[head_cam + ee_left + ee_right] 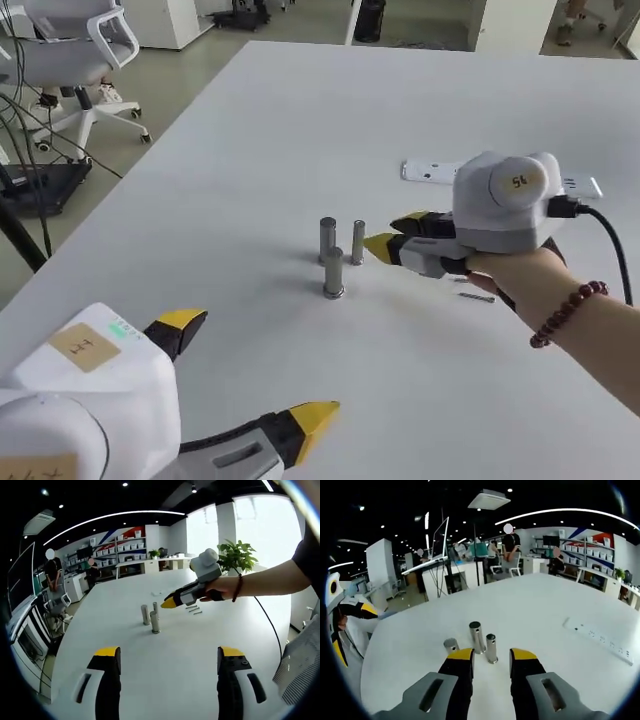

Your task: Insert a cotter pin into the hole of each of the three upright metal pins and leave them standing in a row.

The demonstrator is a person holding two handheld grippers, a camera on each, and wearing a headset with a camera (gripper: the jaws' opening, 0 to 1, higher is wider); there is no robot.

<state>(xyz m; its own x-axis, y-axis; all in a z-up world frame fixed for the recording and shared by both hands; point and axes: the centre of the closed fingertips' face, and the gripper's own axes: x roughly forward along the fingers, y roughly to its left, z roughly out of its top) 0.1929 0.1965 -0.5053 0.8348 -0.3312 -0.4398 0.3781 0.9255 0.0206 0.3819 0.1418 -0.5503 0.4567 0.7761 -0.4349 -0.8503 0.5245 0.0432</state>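
1. Clearly, the right tool (pixel 393 232) is the nearer one. Its tips lie just beside the pins (pixel 333 272) and point at them low over the surface (pixel 300 120).
2. Its jaws stand a little apart with nothing between them. In the right gripper view, one pin (pixel 491 648) stands just ahead of the gap and in line with it, and the other two stand just beyond and to one side of that pin.
3. All three pins stand upright, so their long axis runs crosswise to the tool's reach. A grip would likely close on a shaft from the side.
4. The pins form a tight cluster, close together but apart, and look more like a triangle than a row.
5. The cotter pins (pixel 476 296) lie flat on the far side of the right tool from the pins, beside the hand (pixel 510 275). I judge the tool must turn away from the pins to fetch one.
6. The left tool (pixel 250 368) hangs well apart from the pins, with its jaws wide open and empty.
7. The pins' holes are too small to make out, so I cannot tell which way they face. The hand partly hides the cotter pins, so their count is unsure.
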